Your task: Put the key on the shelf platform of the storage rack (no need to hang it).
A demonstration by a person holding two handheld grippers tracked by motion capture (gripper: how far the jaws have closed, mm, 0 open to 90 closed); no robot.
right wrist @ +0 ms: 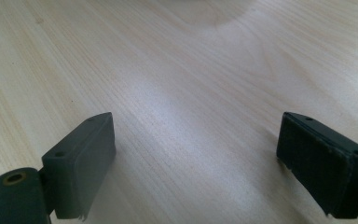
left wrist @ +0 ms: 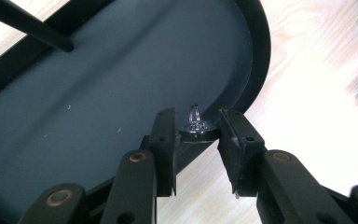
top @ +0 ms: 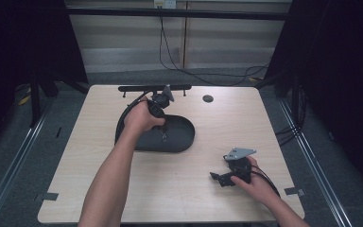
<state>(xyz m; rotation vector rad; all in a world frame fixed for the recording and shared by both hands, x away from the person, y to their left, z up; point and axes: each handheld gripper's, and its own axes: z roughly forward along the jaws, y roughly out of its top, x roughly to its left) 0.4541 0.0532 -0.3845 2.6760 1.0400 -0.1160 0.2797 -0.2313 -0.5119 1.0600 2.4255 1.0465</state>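
Dark grey oval tray [top: 182,142] lies left of centre on the pale wood table [top: 203,189]. Left tongs [left wrist: 196,133] hang over the tray's rim, jaws drawn close and clamped on a small shiny metal piece with a black base [left wrist: 196,127], held just above the tray edge. Judged: pickup done; setting the piece down in the tray appears to be what remains. Right tongs [right wrist: 196,163] rest low over bare table near the right front, well apart from the tray, jaws spread wide, nothing between them; no part in the work yet.
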